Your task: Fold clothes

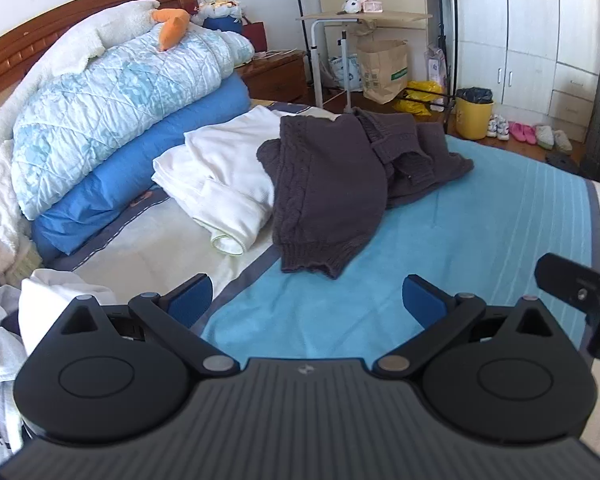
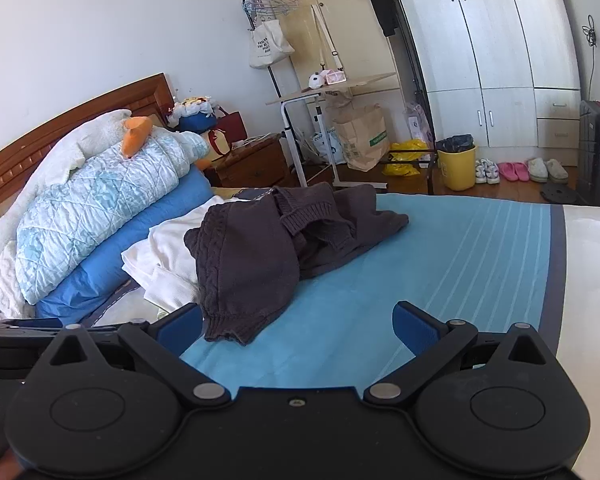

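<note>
Now — one dark sweater (image 1: pixel 332 188), one white garment (image 1: pixel 224 176); both jaws apart, empty.

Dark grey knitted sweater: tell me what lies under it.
The dark grey knitted sweater overlaps a folded white garment and the blue striped bedspread; anything beneath its middle is hidden.

From my left gripper (image 1: pixel 308 300) I see its blue pads spread wide over the blue bedspread (image 1: pixel 480 216), nothing between them. Ahead, a crumpled dark knit sweater (image 1: pixel 332 184) overlaps a white garment (image 1: pixel 224 172), beside stacked quilts (image 1: pixel 112 120).
</note>
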A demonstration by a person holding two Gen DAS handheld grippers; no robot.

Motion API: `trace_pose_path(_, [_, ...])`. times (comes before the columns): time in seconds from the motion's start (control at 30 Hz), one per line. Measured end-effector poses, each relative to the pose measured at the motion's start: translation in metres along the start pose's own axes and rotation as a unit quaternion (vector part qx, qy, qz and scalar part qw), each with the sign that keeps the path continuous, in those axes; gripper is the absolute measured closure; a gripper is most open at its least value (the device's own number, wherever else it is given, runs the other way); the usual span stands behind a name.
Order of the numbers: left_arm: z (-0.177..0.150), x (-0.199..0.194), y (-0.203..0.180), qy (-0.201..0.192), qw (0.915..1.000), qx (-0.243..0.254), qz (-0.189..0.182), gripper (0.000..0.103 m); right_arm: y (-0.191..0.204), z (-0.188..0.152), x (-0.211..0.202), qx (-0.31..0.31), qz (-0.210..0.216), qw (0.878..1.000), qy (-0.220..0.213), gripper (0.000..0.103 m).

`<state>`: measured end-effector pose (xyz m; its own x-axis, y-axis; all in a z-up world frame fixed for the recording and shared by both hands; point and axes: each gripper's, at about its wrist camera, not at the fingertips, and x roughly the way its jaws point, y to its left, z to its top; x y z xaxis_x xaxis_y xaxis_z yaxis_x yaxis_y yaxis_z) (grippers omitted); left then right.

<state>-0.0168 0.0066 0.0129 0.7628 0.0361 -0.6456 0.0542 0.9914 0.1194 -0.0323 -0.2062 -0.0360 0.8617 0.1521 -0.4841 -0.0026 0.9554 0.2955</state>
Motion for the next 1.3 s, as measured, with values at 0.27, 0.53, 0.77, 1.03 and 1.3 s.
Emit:
trace_pose_path(0.27, [-0.0015,0.0013,-0.0038,0.004,1.0000,0.003,0.001,0.000,0.0025,-0.0018,-0.0009,-0.006,0.002,1.000,0.002,0.000])
trace_pose_path(0.53, [-0.0035,0.0043,-0.0053,0.010,0.9999,-0.001,-0.002,0.000,0.0050,-0.0014,-0.0062,-0.010,0.007,1.000,-0.003,0.000])
trace_pose_path(0.77, [-0.0042,0.0064,-0.0061,0.017,0.9998,-0.003,-0.003,0.000,0.0020,-0.0029,-0.0033,-0.005,0.002,1.000,0.003,0.000])
trace_pose_path(1.03, [-0.0042,0.0080,-0.0061,0.023,0.9997,-0.003,-0.002,0.000,0.0023,-0.0041,-0.0022,-0.007,0.003,1.000,0.006,0.000])
trace_pose_path(1.3, [-0.0050,0.0085,-0.0073,0.024,0.9997,0.001,0.002,0.000,0.0016,-0.0055,-0.0006,-0.008,0.001,1.000,0.012,0.000])
